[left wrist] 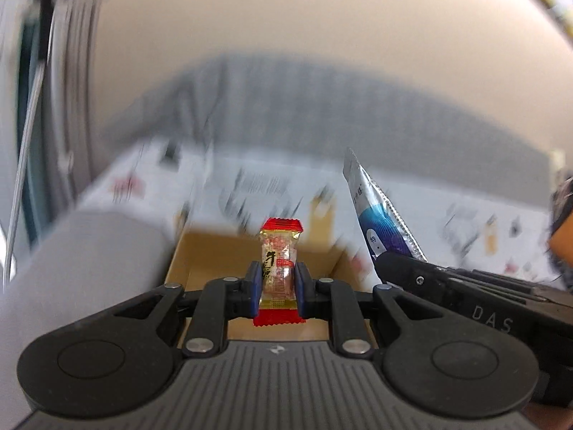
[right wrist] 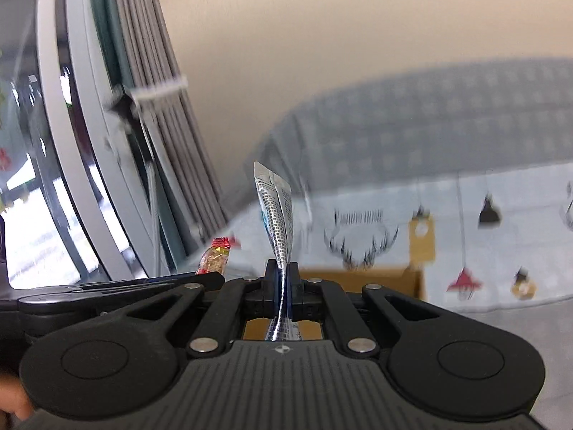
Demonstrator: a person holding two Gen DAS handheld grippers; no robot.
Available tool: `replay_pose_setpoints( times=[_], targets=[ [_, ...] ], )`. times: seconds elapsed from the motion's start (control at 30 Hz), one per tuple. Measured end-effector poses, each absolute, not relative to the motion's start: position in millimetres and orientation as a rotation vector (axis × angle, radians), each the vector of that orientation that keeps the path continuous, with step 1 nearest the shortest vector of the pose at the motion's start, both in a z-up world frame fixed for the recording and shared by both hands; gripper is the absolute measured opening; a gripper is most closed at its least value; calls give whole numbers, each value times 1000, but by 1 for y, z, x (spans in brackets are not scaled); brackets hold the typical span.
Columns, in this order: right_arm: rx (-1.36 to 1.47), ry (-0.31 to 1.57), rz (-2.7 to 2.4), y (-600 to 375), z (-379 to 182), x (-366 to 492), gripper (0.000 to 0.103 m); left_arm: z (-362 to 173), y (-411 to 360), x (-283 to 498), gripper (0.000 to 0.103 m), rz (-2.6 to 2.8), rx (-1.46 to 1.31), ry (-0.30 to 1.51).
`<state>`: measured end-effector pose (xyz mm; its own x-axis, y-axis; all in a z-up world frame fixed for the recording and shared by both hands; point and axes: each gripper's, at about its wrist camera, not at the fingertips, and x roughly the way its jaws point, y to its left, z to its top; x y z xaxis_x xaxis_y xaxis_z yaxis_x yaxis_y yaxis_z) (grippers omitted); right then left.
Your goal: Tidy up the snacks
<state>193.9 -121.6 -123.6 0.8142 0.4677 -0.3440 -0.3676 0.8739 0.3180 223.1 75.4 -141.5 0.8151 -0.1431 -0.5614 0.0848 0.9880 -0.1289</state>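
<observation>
My left gripper [left wrist: 278, 281] is shut on a small red-and-clear candy packet [left wrist: 277, 251], held upright above an open cardboard box [left wrist: 211, 251]. My right gripper [right wrist: 283, 281] is shut on a silver-and-blue sachet [right wrist: 277, 215], held edge-on above the same box [right wrist: 358, 277]. In the left wrist view the sachet [left wrist: 379, 215] and the right gripper's body [left wrist: 465, 286] sit close on the right. In the right wrist view the candy packet [right wrist: 215, 258] shows at the left, beside the left gripper's body.
A white patterned tablecloth [right wrist: 483, 236] covers the table behind the box. A grey checked cushion or sofa back [right wrist: 429, 118] lies beyond it. Window frame and grey blinds [right wrist: 150, 89] stand at the left. The background is motion-blurred.
</observation>
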Motion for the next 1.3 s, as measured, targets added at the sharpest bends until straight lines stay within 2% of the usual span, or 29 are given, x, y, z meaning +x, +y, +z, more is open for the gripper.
replay_pose_setpoints(
  times=[0.03,0.07,0.1,0.13,0.17,0.2,0.23,0.37,0.4,0.43,0.47,0.5,0.53,0.6,0.67,0.83,1.1,1.3],
  targets=[
    [224,498,433,-113,-139,208,7,-165,76,240,44,-106,-87,716],
    [199,576,393,-105,-157,222,10,-179,80,247,52,-91,-96,779],
    [188,623,364,-99,-171,231,15,-195,84,252,66,-62,-120,842],
    [178,668,338,-97,-185,236,28,-201,87,252,71,-50,-133,877],
    [174,708,315,-96,-195,238,36,-202,92,248,72,-56,-141,875],
    [180,726,301,-98,-201,237,46,-197,94,242,77,-52,-138,852],
    [183,719,293,-99,-203,232,51,-190,96,236,86,-49,-136,825],
    [133,702,254,-93,-191,209,58,-132,97,203,92,-81,-177,722],
    [138,706,255,-92,-188,204,60,-114,96,193,100,-95,-185,687],
    [145,709,270,-90,-178,197,62,-94,93,181,103,-104,-181,648],
    [155,697,287,-88,-164,187,65,-78,88,169,103,-107,-157,618],
    [161,673,306,-87,-150,178,75,-62,80,159,103,-111,-119,601],
    [165,647,320,-90,-136,165,90,-47,72,150,103,-113,-77,591],
    [195,590,327,-97,-104,135,101,-25,54,132,103,-80,11,606],
    [253,540,348,-111,-74,110,101,-9,35,113,103,-5,86,618],
    [150,613,142,-116,-36,54,103,11,7,61,103,41,105,666],
    [209,809,155,-136,-37,-2,103,3,-3,14,103,56,98,800],
    [149,834,138,-131,-36,-20,103,0,-3,-5,103,103,62,811]
  ],
)
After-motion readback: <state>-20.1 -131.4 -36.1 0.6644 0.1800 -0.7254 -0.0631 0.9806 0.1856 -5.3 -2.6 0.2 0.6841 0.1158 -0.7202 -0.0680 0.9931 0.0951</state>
